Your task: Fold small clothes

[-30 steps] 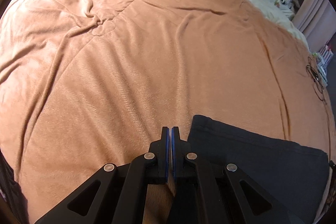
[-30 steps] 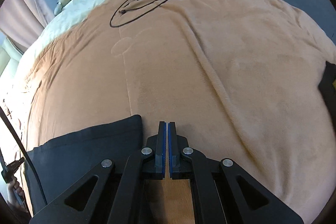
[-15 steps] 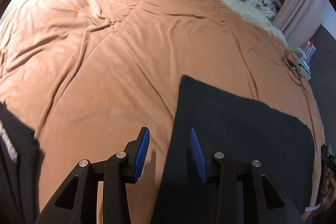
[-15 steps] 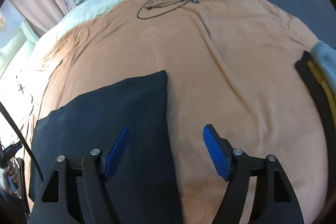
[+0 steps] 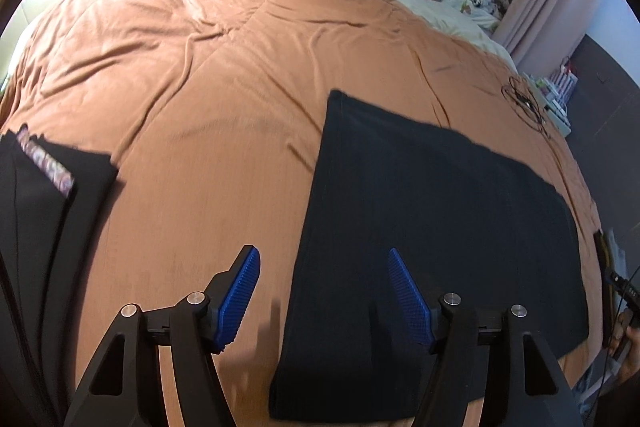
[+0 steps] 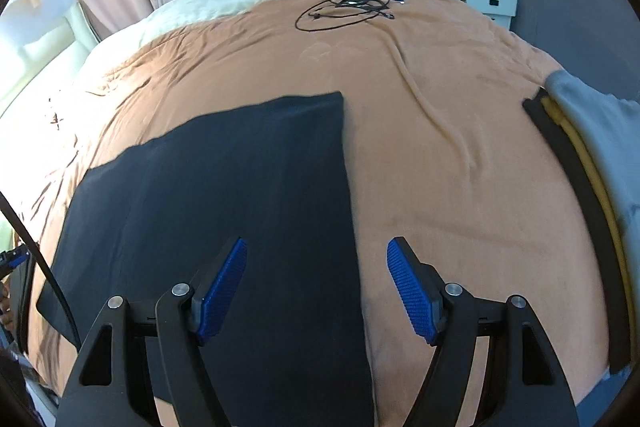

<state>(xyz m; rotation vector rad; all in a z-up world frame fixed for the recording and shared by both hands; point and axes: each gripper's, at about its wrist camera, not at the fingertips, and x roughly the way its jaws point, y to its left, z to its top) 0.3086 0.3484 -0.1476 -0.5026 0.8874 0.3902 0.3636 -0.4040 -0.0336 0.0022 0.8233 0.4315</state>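
Black garment [image 5: 432,219] is lying flat on the tan blanket [image 5: 208,115]. Left gripper [image 5: 324,291] (jaws opening, nothing between them) is hovering over its left edge; right gripper [image 6: 316,283], spread wide and empty, is straddling its right edge.

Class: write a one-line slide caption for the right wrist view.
Open right gripper above a flat dark garment on an orange blanket.

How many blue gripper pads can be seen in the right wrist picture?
2. One blue pad stands over the black cloth; the other blue pad stands over the bare brown blanket. Neither touches anything.
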